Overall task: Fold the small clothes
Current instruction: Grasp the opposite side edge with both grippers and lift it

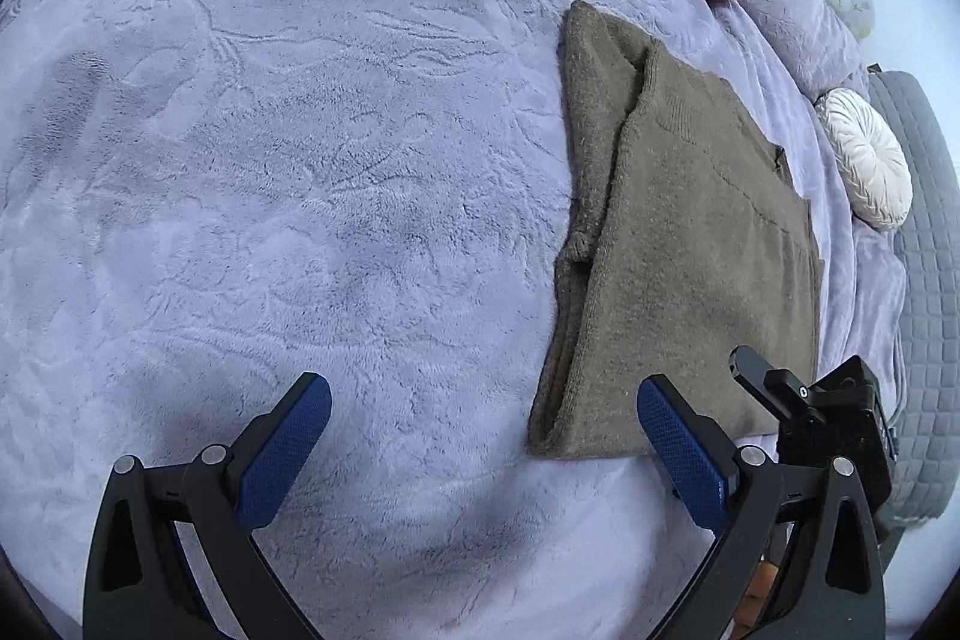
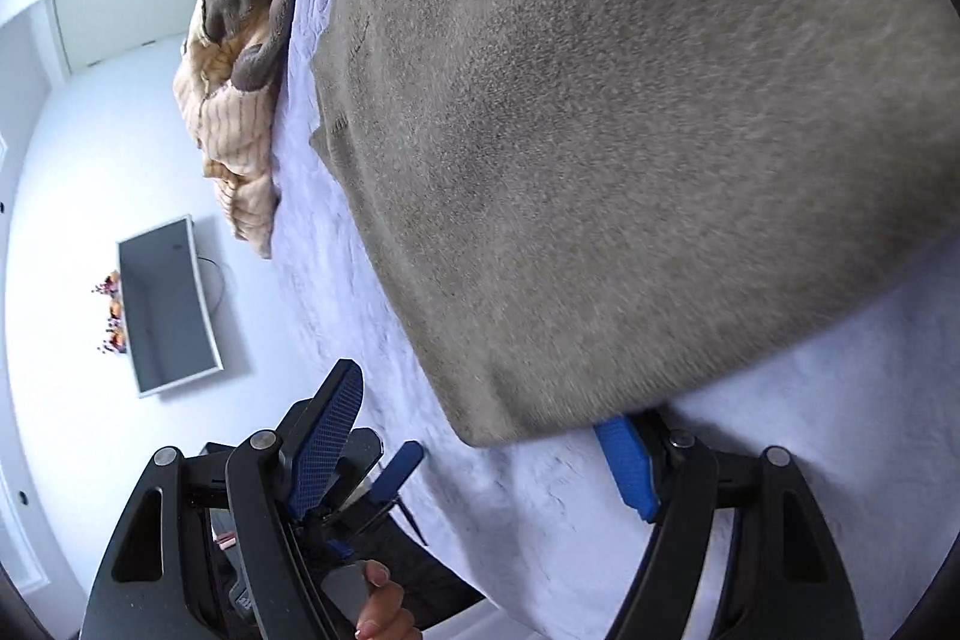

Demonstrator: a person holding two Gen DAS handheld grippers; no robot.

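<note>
The olive sweater (image 1: 690, 244) lies half-folded on the bed (image 1: 300, 160), ready for another fold. Left hand-held gripper (image 1: 483, 436) hangs released; right hand-held gripper (image 2: 480, 436), jaws wide, straddles its hem for grasping

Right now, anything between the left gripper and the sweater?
Nothing but bare lilac blanket. In the left wrist view the open left gripper hovers beside the folded sweater, whose near corner reaches up to its right finger.
</note>
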